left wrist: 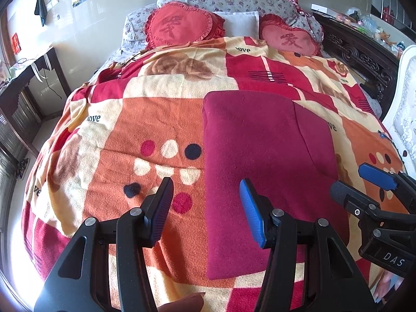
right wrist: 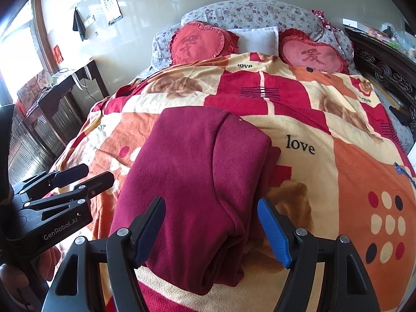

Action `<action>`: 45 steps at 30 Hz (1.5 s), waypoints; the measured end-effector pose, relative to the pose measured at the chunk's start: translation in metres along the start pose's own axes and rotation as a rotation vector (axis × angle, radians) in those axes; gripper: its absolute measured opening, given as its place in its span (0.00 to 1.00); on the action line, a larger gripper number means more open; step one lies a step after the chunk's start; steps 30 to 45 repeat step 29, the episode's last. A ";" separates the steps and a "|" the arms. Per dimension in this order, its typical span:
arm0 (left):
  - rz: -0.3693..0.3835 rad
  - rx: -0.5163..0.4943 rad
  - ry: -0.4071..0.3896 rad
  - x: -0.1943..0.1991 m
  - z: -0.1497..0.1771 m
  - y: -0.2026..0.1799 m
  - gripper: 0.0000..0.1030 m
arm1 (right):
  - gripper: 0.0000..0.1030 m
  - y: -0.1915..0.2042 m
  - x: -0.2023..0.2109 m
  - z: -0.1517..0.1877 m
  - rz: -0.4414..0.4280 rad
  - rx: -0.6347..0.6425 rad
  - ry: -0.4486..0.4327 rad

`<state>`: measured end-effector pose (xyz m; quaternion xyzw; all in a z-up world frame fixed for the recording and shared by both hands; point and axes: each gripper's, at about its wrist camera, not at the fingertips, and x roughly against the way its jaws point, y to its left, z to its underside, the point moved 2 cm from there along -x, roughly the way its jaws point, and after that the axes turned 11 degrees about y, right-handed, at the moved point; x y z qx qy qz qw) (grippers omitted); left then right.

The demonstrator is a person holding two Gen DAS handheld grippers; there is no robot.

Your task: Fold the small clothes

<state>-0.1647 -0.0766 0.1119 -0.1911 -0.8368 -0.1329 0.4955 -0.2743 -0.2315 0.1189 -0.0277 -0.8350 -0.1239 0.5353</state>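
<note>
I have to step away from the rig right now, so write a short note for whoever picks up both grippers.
Left gripper: open, empty, hovering over the blanket at the near left edge of the maroon garment.
Right gripper: open, empty, above the garment's near end.
Garment: lies on the bed as a long folded rectangle, layers stacked along its right side.
Done: lengthwise folds appear made.
Left: probably fold it end to end, then tidy the edges.

Near edge of the folded maroon garment (right wrist: 187,182) masked by gripper bodies in both views, heart cushions' (left wrist: 179,27) lower halves tucked under the blanket (left wrist: 124,130) at its head edge, wall chart (right wrist: 110,2) print unreadable, far-corner shelf clutter (left wrist: 369,23) too blurred to name
</note>
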 end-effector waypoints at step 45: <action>0.038 -0.010 0.014 -0.010 -0.001 0.003 0.51 | 0.69 -0.003 -0.009 0.002 0.001 -0.001 0.040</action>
